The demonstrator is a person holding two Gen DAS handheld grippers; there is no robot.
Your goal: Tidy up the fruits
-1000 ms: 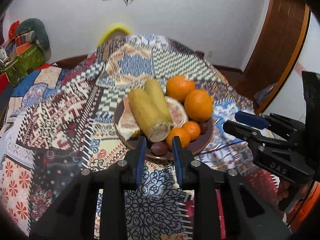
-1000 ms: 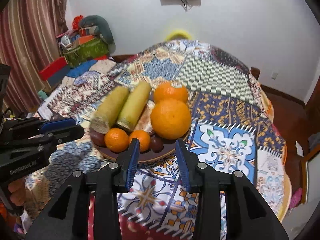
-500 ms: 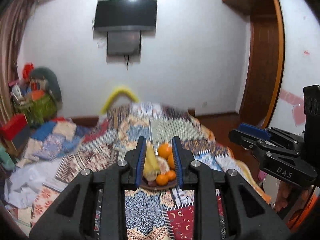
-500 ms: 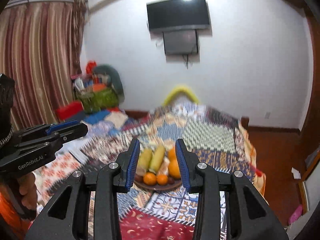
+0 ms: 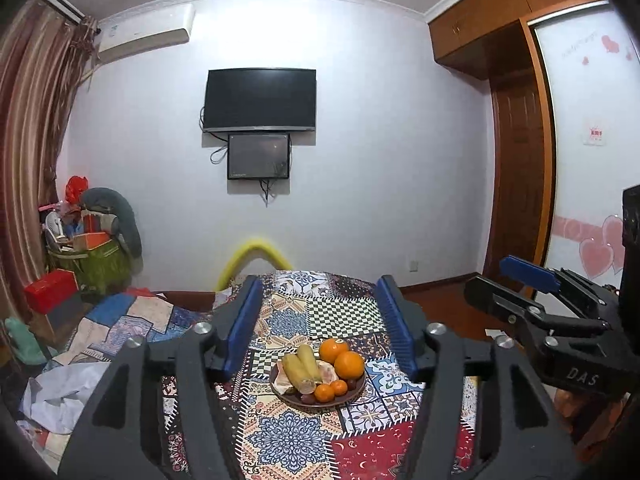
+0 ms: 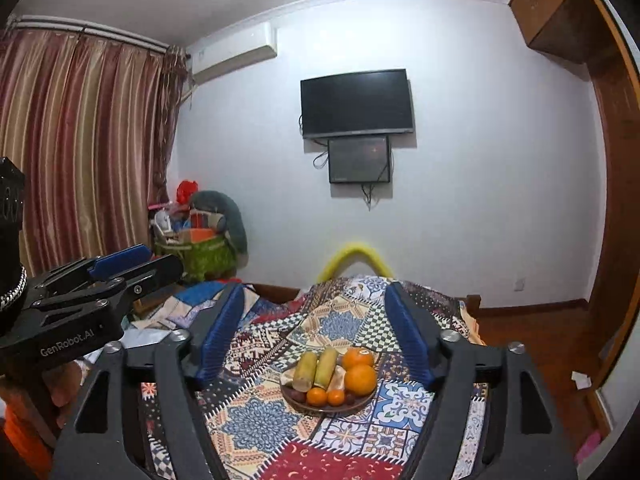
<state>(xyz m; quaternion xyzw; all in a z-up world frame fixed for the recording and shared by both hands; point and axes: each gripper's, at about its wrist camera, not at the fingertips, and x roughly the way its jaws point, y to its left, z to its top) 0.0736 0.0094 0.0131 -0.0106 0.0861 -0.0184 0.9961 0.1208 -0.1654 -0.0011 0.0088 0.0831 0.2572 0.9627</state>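
Observation:
A brown plate (image 5: 356, 394) (image 6: 366, 402) on the patchwork cloth holds two yellow-green cobs (image 5: 302, 364) (image 6: 316, 366), two large oranges (image 5: 349, 364) (image 6: 360, 378), two small tangerines (image 5: 324, 393) (image 6: 317, 396), pale fruit pieces and dark round fruits. My left gripper (image 5: 320, 328) is open and empty, held well back from and above the plate. My right gripper (image 6: 316, 340) is open and empty, also well back. Each gripper shows at the edge of the other's view, the right one (image 5: 536, 292) and the left one (image 6: 120, 268).
The patchwork-covered table (image 5: 280, 436) runs toward a white wall with a TV (image 5: 260, 100). A yellow chair back (image 5: 256, 256) stands at its far end. Clutter and boxes (image 5: 80, 252) sit at the left, wooden floor and a door (image 5: 520, 184) at the right.
Both grippers pulled back and up from the plate, so the fruit looks small and far. Both sets of jaws have opened wider.

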